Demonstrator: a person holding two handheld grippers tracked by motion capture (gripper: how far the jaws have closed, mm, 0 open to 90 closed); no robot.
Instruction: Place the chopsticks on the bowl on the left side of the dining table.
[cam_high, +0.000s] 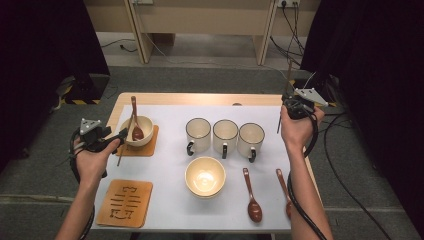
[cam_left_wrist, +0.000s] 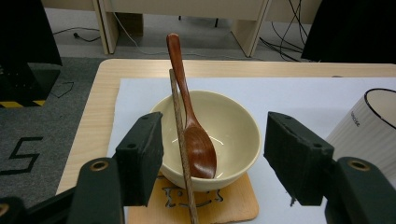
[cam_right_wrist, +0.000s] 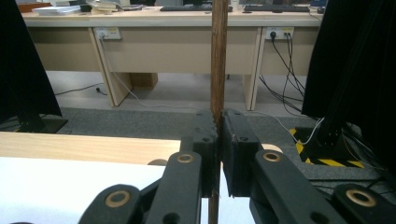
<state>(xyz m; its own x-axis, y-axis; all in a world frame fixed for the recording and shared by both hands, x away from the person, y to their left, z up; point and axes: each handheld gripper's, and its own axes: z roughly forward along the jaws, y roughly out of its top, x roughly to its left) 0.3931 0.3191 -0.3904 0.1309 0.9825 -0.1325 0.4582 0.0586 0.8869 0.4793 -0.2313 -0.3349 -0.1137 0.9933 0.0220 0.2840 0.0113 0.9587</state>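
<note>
Gripped one chopstick (cam_right_wrist: 218, 65) upright in the right gripper (cam_right_wrist: 219, 140) above the table's (cam_high: 170, 205) far right corner. Held the left gripper (cam_left_wrist: 212, 154) wide apart near the left edge, around the second chopstick (cam_left_wrist: 181, 144) leaning on the bowl (cam_left_wrist: 233, 126) beside a spoon (cam_left_wrist: 194, 135).

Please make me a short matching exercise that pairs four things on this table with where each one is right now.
Things:
1. chopstick
2. spoon
3. empty bowl
4. bare coaster

Places:
A. at the table's near left corner
B. clamped upright in the right gripper
C. in front of the three mugs
D. resting in the bowl on the far coaster

Pairs: 1-B, 2-D, 3-C, 4-A
</note>
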